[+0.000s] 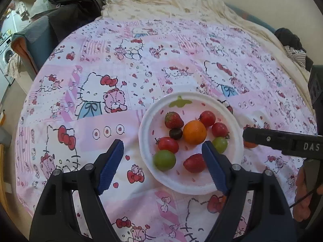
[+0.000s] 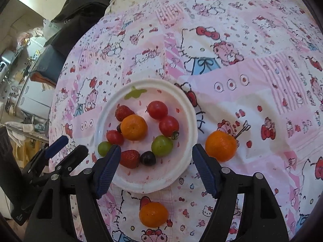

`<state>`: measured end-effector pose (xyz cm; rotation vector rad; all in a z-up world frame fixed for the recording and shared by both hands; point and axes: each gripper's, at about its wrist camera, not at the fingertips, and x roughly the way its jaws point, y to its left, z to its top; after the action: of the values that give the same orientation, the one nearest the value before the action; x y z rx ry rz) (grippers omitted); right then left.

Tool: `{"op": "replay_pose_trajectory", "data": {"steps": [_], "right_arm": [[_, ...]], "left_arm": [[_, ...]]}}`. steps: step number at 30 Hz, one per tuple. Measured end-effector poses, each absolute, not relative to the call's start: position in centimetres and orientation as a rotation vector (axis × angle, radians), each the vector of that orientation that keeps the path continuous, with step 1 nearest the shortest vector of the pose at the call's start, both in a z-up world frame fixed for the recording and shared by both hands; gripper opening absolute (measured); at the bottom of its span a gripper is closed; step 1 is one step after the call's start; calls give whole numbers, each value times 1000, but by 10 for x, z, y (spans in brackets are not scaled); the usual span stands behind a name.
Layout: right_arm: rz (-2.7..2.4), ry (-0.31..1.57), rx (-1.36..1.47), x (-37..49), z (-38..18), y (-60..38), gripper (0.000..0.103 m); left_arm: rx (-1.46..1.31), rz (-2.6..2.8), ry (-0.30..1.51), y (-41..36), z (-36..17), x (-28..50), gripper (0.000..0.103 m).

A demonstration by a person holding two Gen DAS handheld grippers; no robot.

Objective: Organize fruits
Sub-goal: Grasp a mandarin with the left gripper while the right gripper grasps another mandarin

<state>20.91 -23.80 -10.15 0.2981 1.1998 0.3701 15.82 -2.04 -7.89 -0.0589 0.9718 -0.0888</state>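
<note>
A pink patchwork bedcover [image 1: 113,121] printed with cartoon cats, bears and red bows lay spread across the bed, and a crumpled cream sheet [image 1: 171,4] was bunched along its far edge. Beyond the bedcover's far left corner sat a heap of black clothing [image 1: 74,6] on a grey-blue seat [image 1: 38,40], with a white washing machine [image 1: 7,60] further left of that; off the bedcover's right edge lay a dark garment over striped fabric [image 1: 294,48]. From the right wrist view, cluttered white kitchen units [image 2: 26,76] stood well left of the bedcover
</note>
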Motion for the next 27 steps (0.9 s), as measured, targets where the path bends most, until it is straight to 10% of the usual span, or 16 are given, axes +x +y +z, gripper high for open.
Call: {"op": "replay_pose_trajectory", "data": {"steps": [27], "right_arm": [[124, 1116, 555, 151, -83, -359, 80]], "left_arm": [[66, -385, 1149, -118, -122, 86, 77]]}}
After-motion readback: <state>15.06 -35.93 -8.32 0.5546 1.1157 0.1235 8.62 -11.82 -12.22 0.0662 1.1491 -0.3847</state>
